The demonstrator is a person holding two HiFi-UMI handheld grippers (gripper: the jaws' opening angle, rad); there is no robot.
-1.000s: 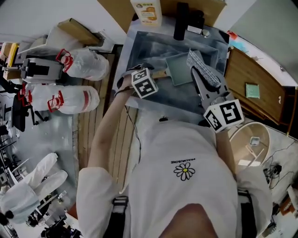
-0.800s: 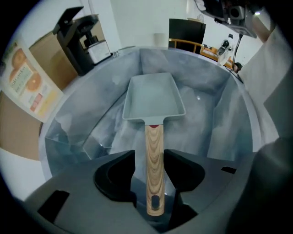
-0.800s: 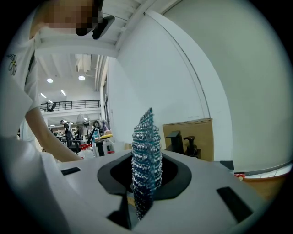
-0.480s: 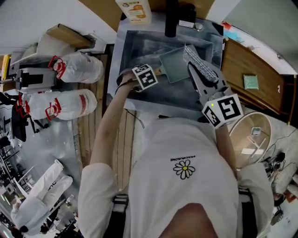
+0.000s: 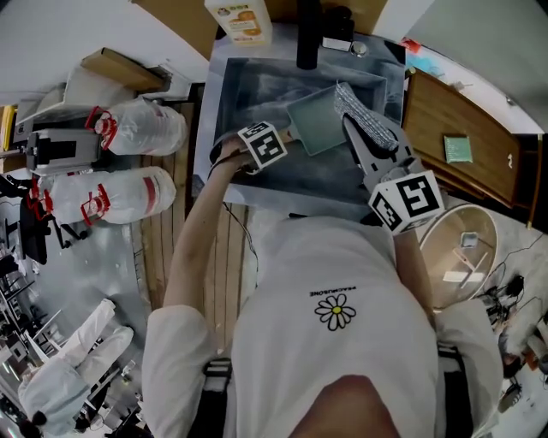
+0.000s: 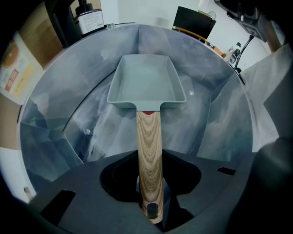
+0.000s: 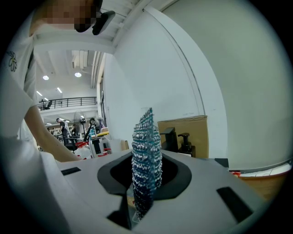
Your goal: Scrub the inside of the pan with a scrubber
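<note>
**Pan handle in the left jaws, scrubber in the right**

We see the pan (image 6: 146, 84), a square grey-green one with a wooden handle (image 6: 149, 155), lying in the sink (image 5: 257, 94), its handle pointing back toward the person. The left gripper (image 6: 150, 203) points straight down over the end of that handle. Its jaws have just been closing, and the handle runs between them with the pads drawn up against its sides.

The right gripper (image 7: 143, 205) is clamped on the scrubber (image 7: 147, 155), a silvery-blue mesh pad that stands upright out of the jaws. We find this gripper held roughly level above the right part of the sink. From the head view the scrubber shows just to the right of the pan; in the right gripper view its free end stands against the wall behind, with nothing pressed to it.

A bottle with an orange label (image 5: 240, 21) stands on the rim behind the sink.
</note>
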